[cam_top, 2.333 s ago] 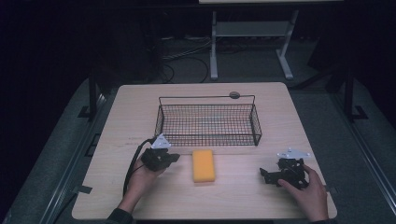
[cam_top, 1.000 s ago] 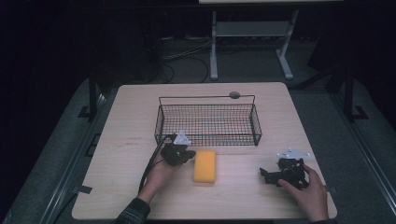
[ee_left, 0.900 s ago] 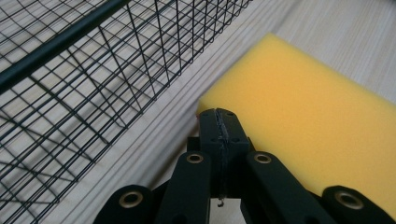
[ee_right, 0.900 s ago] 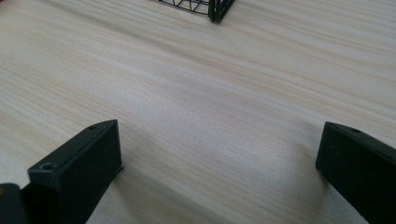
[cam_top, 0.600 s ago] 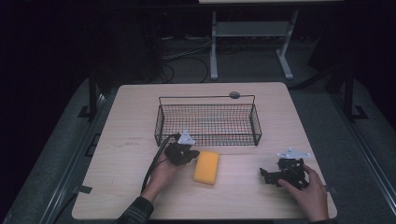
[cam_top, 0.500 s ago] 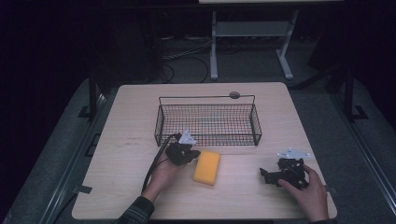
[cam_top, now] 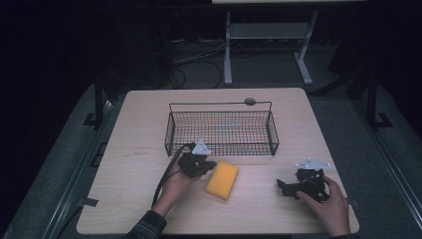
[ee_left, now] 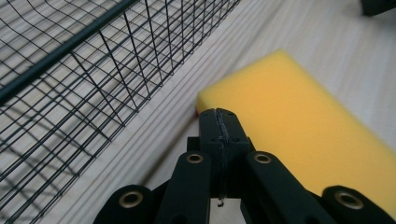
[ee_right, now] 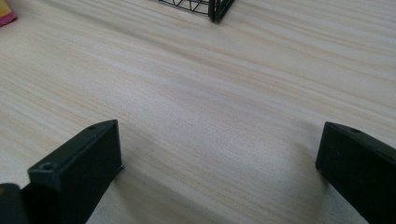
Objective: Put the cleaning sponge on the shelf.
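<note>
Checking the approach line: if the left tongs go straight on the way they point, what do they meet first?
Most likely the sponge: the shut left tongs point at its near corner, seemingly just short of it. The basket lies off to the side, outside that line.

No text, label, brand, number or sign can be read anywhere.

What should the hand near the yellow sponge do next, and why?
Probably open the left gripper. Its jaws are pressed together with nothing between them, and their tip sits right at the corner of the sponge, which lies flat on the table beside the wire basket. Shut jaws cannot take hold of it.
</note>
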### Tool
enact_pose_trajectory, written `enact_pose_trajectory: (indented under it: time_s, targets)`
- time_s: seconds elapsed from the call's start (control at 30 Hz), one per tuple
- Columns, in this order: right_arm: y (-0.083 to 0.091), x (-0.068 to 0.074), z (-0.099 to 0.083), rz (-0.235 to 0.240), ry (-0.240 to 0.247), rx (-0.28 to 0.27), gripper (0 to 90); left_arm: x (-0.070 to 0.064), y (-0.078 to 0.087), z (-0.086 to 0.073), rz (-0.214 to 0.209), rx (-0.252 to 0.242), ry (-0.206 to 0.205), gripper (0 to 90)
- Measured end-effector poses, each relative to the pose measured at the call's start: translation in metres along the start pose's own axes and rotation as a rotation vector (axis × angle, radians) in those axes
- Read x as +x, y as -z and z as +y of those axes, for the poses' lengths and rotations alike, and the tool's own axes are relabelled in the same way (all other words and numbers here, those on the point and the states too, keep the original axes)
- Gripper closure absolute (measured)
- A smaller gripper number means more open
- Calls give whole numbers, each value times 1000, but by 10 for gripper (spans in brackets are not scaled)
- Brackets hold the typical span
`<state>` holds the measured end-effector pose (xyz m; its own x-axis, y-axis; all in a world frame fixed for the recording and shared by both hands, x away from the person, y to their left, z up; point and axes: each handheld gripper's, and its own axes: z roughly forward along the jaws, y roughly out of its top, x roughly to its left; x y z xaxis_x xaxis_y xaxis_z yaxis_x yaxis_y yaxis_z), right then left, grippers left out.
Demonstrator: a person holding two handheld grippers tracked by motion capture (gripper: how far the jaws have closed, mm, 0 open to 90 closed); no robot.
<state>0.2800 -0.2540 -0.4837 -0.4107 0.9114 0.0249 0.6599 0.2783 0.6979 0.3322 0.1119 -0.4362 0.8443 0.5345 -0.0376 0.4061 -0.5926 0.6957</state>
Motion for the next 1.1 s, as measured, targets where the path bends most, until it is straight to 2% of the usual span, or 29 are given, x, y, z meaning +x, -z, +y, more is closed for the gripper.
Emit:
enact_pose_trajectory:
  time_s: [0.03,0.23,0.3,0.5,0.67,0.7,0.73,1.1]
  targets:
    - [0,0,0,0,0,1,0,-5,6,-1,-11,-12,-2,896]
    - [0,0,0,0,0,0,0,-20,19,-6,-47,-14,-12,896]
    - [0,0,0,0,0,0,0,-27,24,-9,-71,-23,-2,896]
    - [0,0,0,0,-1,0,0,-40,23,-15,-101,-17,1,896]
    - [0,0,0,0,-1,0,0,-41,18,-18,-109,4,15,896]
    - [0,0,0,0,-1,0,0,-40,17,-19,-106,15,6,896]
    - [0,0,0,0,-1,0,0,-40,17,-20,-108,18,20,897]
    - [0,0,0,0,0,0,0,-33,26,-28,-77,44,26,897]
